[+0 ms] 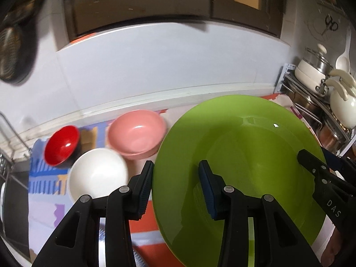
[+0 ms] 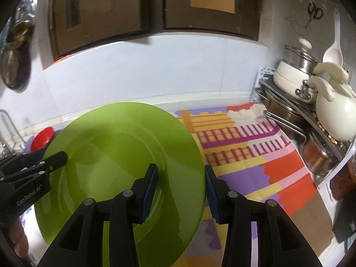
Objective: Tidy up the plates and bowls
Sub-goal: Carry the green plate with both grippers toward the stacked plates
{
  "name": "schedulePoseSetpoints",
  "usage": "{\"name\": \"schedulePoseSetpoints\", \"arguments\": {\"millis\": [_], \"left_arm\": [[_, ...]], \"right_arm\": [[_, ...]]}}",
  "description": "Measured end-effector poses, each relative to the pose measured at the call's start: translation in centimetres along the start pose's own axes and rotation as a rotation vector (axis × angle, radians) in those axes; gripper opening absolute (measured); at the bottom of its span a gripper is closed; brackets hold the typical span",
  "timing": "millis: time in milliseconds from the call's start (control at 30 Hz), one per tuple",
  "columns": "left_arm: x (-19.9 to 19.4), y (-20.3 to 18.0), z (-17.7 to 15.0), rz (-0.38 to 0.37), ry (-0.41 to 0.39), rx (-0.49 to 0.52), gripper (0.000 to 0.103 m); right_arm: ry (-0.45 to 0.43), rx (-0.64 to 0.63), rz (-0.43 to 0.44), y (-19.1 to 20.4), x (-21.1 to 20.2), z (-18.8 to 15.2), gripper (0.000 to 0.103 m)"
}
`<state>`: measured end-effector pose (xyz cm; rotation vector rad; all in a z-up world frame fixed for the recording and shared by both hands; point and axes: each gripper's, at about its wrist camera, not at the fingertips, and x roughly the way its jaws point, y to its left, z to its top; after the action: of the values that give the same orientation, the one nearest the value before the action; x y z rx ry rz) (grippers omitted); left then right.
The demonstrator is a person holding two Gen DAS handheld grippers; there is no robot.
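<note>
Both tongs straddle opposite rims of a green plate, left tongs and right tongs spread, steadying it above the patterned surface beside three bowls.

soft indoor light, glare on green plate, warped blurry edges

bowls left of plate, mat beneath

Place: we see a home kitchen | signs: dark wall cabinets, stacked pots (on a rack), hanging scissors, patterned counter mat
</note>
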<state>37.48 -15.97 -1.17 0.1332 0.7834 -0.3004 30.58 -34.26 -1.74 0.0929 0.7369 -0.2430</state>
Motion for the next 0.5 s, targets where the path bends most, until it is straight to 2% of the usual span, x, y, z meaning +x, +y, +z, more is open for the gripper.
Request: {"name": "schedulePoseSetpoints", "arguments": {"millis": [500], "left_arm": [[-6.0,7.6,-5.0,0.059,-0.019,-0.062,0.041]], "right_arm": [[-0.001,-0.044,0.085,8.3,-3.9,-3.0,0.042]]}}
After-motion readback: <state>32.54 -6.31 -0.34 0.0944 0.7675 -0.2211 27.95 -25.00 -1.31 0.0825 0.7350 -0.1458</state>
